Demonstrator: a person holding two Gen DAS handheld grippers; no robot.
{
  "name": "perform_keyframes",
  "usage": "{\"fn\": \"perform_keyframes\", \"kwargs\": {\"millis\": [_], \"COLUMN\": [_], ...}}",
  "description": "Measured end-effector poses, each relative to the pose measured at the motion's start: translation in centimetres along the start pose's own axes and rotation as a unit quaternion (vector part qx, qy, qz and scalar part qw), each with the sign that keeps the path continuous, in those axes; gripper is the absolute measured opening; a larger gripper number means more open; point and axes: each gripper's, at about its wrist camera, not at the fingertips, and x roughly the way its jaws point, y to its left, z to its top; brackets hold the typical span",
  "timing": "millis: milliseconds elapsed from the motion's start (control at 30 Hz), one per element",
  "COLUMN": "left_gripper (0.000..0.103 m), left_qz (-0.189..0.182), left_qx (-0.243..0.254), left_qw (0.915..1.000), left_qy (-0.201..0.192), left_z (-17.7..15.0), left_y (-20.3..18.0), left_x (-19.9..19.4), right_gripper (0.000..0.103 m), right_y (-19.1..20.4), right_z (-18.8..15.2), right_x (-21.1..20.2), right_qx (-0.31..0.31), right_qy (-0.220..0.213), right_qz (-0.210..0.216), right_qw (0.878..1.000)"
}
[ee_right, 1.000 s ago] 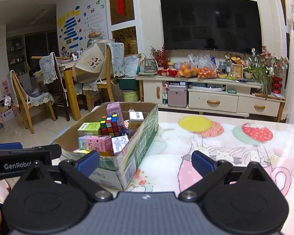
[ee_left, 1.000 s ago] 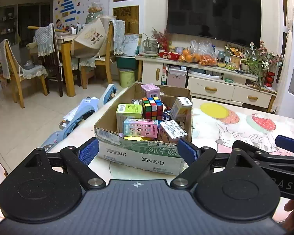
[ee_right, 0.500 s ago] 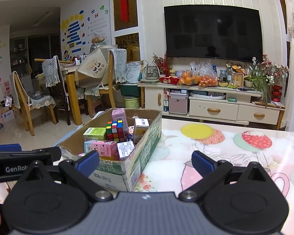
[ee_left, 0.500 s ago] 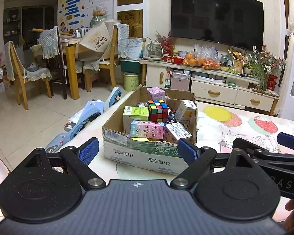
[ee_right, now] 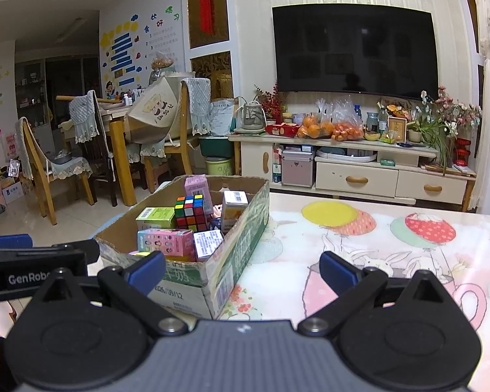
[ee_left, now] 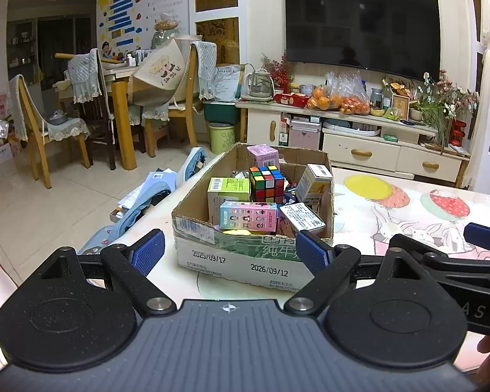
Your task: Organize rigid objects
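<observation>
An open cardboard box (ee_left: 232,261) stands on the table, also in the right wrist view (ee_right: 235,251). It holds a Rubik's cube (ee_left: 266,184) (ee_right: 190,213), a green box (ee_left: 228,187), a pink figure box (ee_left: 247,216), a tall pink box (ee_left: 263,154), a yellow-white box (ee_left: 313,183) and a white labelled box (ee_left: 302,217). My left gripper (ee_left: 229,256) is open and empty, just in front of the box. My right gripper (ee_right: 241,269) is open and empty, in front of the box's right corner.
The table has a cloth (ee_right: 375,238) printed with balloons and rabbits. The right gripper's arm (ee_left: 457,261) shows at the right of the left wrist view. Chairs (ee_left: 42,130), a dining table and bags on the floor (ee_left: 147,196) stand left. A TV cabinet (ee_right: 359,170) is behind.
Both grippers have drawn back and risen a little; the box looks smaller and farther away. Both stay open and empty.
</observation>
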Motion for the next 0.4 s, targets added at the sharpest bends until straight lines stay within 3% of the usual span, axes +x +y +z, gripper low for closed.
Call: {"fn": "perform_keyframes", "kwargs": {"millis": [267,400], "left_gripper": [0.103,0.103], "left_qz": [-0.004,-0.014], "left_qx": [0.011,0.026], "left_qw": [0.9999,0.9995], "left_qy": [0.008,0.006], "left_z": [-0.1,0.2], "left_y": [-1.5,-4.0], "left_x": [0.6,0.7], "right_gripper": [0.1,0.1], "right_y": [-1.8,-4.7], "right_z": [-0.8,-0.8], "right_x": [0.8,0.8], "right_qx": [0.014,0.031], "right_qy": [0.0,-0.021], "right_qz": [-0.004,-0.029], "right_qw": [1.0,0.999]}}
